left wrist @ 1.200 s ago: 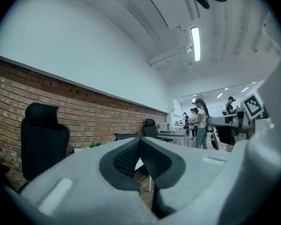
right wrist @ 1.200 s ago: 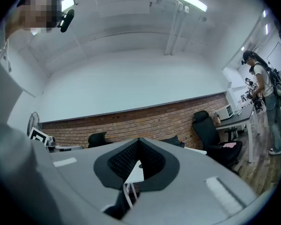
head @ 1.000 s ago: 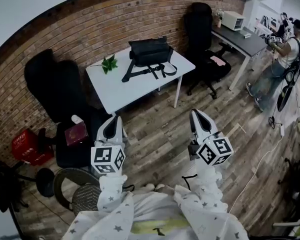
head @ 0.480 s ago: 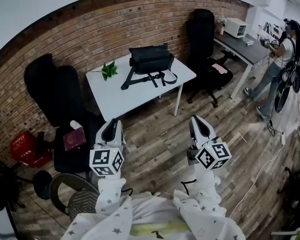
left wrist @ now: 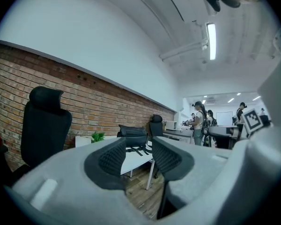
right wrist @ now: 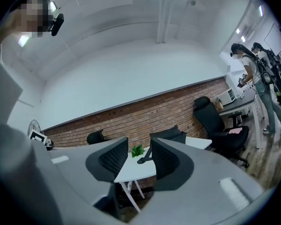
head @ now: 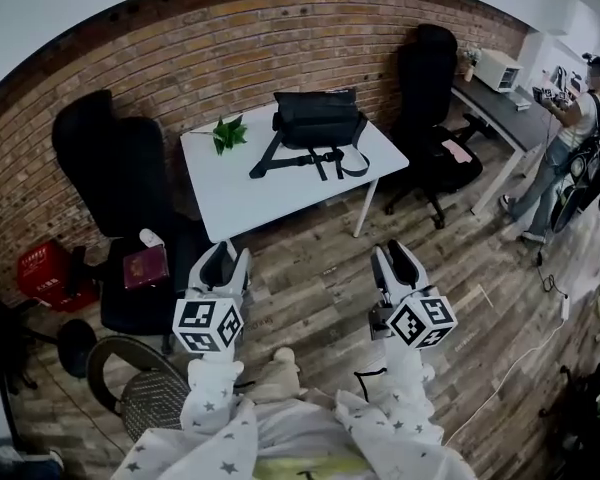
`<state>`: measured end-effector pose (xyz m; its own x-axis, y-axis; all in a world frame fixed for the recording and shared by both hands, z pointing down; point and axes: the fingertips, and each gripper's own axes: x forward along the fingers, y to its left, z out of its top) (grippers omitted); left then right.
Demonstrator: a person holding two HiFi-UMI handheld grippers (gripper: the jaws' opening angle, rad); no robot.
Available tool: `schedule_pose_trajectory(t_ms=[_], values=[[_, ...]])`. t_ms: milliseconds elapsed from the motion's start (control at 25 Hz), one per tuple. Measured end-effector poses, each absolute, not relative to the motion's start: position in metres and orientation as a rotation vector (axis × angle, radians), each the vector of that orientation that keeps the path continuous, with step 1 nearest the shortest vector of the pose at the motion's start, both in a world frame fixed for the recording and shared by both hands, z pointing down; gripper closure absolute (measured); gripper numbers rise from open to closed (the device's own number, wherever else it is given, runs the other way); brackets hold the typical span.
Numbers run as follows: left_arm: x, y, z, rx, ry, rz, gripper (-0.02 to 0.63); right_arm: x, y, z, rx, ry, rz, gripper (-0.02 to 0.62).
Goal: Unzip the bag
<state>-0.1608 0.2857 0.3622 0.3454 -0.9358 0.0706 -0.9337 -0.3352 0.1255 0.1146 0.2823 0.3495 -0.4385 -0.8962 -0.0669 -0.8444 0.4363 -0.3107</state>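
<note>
Head view is showing the black fabric shoulder bag sitting upright near the back of the white rectangular counter, close to the brick wall. Its webbing strap is sprawling loosely over the smooth top in front of it. The bag is looking soft and boxy, and its zip is proving too small to make out from here. A small green leafy sprig is lying near it on the left.

The left tool and the right tool are hovering over the wooden plank floor, well apart from the counter and pointing level towards it. Their jaws have just been opening and are standing wide, with nothing between the ribbed pads.

I am judging this to be the approach, with the zip untouched. Next, the person is going to need to close in, steady the limp cloth with one tool and pinch the small pull with the other.
</note>
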Motion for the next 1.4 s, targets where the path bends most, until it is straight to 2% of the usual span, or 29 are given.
schedule_pose_trajectory(t_ms=[320,1000,1400], values=[[-0.169,0.244,0.381,2.401,-1.728,0.005,0.430,0.106,0.234,0.371,-1.521,2.482,-0.412,0.411],[-0.177,0.045,0.393,2.413,-1.622,-0.019,0.430,0.094,0.063,0.379,-1.596,2.420,-0.461,0.410],[-0.182,-0.009,0.400,2.436,-1.561,-0.013,0.430,0.080,0.015,0.382,-1.620,2.380,-0.470,0.410]])
